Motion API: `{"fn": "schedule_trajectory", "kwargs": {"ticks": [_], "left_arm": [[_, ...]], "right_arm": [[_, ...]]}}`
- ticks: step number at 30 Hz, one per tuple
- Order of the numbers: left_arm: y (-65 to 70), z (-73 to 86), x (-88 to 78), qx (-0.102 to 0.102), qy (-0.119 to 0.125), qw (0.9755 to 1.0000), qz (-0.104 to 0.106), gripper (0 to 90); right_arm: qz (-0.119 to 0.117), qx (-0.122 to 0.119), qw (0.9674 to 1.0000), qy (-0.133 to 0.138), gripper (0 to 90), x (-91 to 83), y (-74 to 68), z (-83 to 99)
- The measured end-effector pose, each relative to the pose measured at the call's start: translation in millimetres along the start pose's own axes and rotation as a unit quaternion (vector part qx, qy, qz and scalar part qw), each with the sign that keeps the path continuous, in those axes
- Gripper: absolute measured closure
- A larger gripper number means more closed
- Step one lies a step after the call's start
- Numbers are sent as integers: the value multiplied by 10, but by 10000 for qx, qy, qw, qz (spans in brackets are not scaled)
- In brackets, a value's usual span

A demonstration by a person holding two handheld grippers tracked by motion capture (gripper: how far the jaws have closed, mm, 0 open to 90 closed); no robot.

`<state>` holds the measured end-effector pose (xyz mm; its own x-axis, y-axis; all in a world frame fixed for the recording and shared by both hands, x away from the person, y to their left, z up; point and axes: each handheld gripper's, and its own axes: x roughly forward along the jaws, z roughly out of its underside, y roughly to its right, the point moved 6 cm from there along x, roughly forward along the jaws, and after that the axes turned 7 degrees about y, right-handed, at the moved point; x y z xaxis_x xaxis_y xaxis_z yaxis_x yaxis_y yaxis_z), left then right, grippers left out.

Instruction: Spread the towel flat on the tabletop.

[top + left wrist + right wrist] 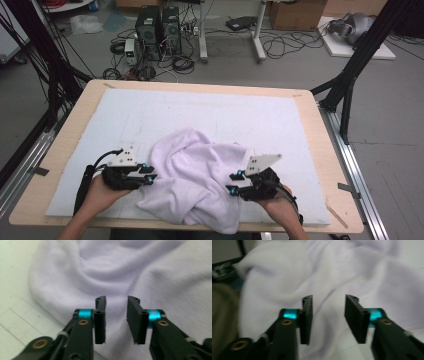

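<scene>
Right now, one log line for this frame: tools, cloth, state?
left tool: open, at cloth's left edge | right tool: open, at cloth's right side | cloth: pale lilac, crumpled on white mat | grasp: none yet

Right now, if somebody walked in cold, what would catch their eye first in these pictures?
A crumpled pale lilac cloth lies heaped at the near middle of the white mat that covers the wooden table. The left gripper and right gripper flank it, one on each side, both with jaws open toward the fabric. Beyond the table, computer towers stand among tangled cables.
</scene>
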<state>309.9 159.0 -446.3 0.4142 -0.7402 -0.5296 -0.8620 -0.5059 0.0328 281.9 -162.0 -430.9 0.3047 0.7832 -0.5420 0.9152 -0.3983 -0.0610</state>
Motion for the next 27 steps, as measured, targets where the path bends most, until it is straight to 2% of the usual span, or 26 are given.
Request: {"fn": "schedule_trajectory", "kwargs": {"ticks": [1,3,4,5,6,7,8,9,10,11,12,13,14,15,18,19,20,21,22,23,25,26,27], "left_arm": [[0,0,0,0,0,10000,0,625],[-130,-59,177,9,-140,9998,-134,579],[-130,-59,177,9,-140,9998,-134,563],[-199,-56,316,-12,-287,9994,-199,555],[-230,-34,376,27,-409,9988,-272,554],[-250,-3,433,10,-515,9983,-270,558],[-250,-3,433,10,-515,9983,-270,582],[-263,38,477,11,-649,9977,-215,582],[-272,62,491,-26,-627,9978,-205,644],[-272,62,491,-26,-627,9978,-205,722],[-260,66,475,21,-669,9976,-163,796],[-245,66,470,32,-679,9975,-189,854],[-245,66,470,32,-679,9975,-189,873],[-233,68,461,62,-709,9972,-219,879],[-187,79,389,83,-678,9975,-174,885],[-169,90,340,62,-634,9979,-151,886],[-125,116,224,18,-530,9984,-204,886],[-125,116,224,18,-530,9984,-204,886],[-96,131,156,54,-510,9985,-199,886],[-11,168,26,24,-432,9989,-173,886],[35,190,-37,37,-410,9991,-139,887],[140,219,-139,-28,-325,9995,-41,887],[188,215,-182,1,-273,9996,15,886]], "right_arm": [[113,25,9999,15,527,19,83,-46],[283,62,9996,-55,470,114,256,-85],[362,93,9992,-106,462,180,331,-76],[376,132,9989,-226,459,251,394,-50],[443,165,9983,-333,460,321,444,-18],[466,176,9979,-423,469,385,479,21],[402,240,9978,-477,486,442,483,58],[402,240,9978,-477,486,442,483,58],[355,210,9966,-713,531,533,472,124],[321,154,9959,-834,605,572,456,155],[295,102,9962,-807,636,607,432,179],[279,75,9973,-682,711,614,419,181],[279,75,9973,-682,711,614,419,181],[56,149,9978,-646,856,614,392,183],[59,22,9974,-713,871,603,356,178],[-23,5,9974,-724,873,563,296,168],[-38,-42,9977,-674,874,528,260,160],[-81,-35,9980,-622,874,486,212,151],[-119,-47,9983,-568,874,441,167,144],[-162,-43,9986,-499,875,397,116,140],[-282,-29,9988,-390,876,311,11,141],[-342,-5,9988,-357,876,271,-50,141],[-397,-5,9987,-323,875,234,-97,135]]}}
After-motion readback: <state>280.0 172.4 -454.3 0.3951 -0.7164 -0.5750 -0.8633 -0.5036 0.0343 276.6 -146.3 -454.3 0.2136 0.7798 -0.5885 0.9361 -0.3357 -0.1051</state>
